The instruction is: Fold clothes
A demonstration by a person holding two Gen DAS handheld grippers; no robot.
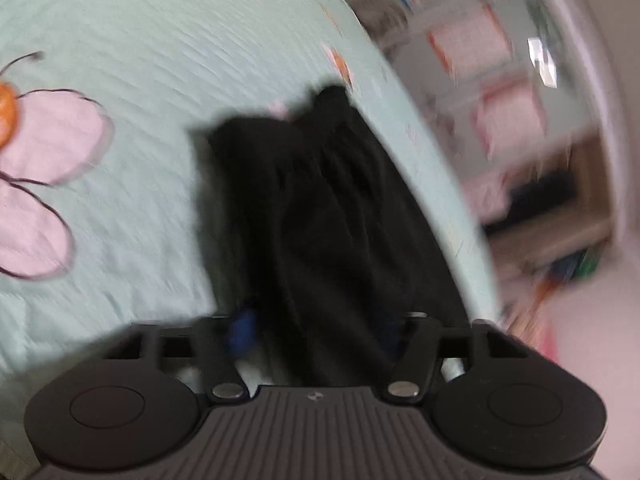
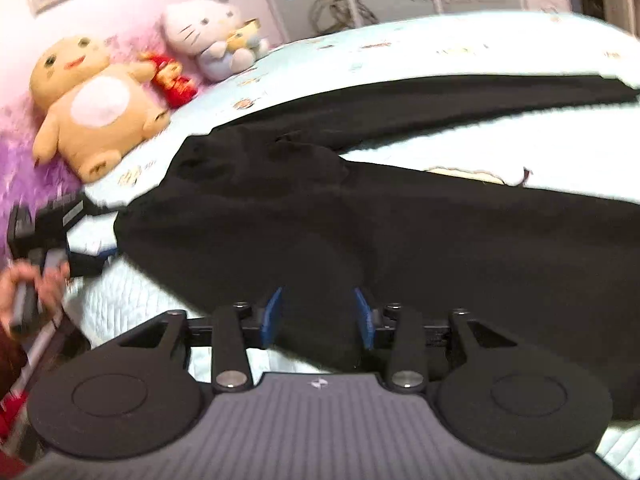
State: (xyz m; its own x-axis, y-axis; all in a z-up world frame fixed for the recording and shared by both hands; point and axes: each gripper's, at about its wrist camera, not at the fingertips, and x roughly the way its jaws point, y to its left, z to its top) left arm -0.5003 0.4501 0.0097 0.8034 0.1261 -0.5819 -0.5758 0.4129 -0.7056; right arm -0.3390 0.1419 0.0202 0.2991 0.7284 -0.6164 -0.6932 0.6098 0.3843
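Observation:
A black garment (image 2: pixel 360 216) lies spread across a pale green quilted bed (image 2: pixel 480 52), with a long strip reaching to the far right. My right gripper (image 2: pixel 319 314) stands over its near edge. A bunch of the cloth sits between its blue pads (image 2: pixel 274 314), whose inner faces show, so the jaws look open. In the blurred left wrist view the black garment (image 1: pixel 320 208) runs away from my left gripper (image 1: pixel 316 334) towards the bed's edge. It lies between the fingers, the left pad (image 1: pixel 244 332) stands clear of it, and the right pad is hidden by cloth.
Plush toys line the bed's far left: a tan bear (image 2: pixel 92 96), a white cat (image 2: pixel 212 36) and a small red doll (image 2: pixel 172 80). A hand (image 2: pixel 32 288) holds the other gripper at the garment's left end. Past the bed's right edge (image 1: pixel 452 184) are shelves and floor.

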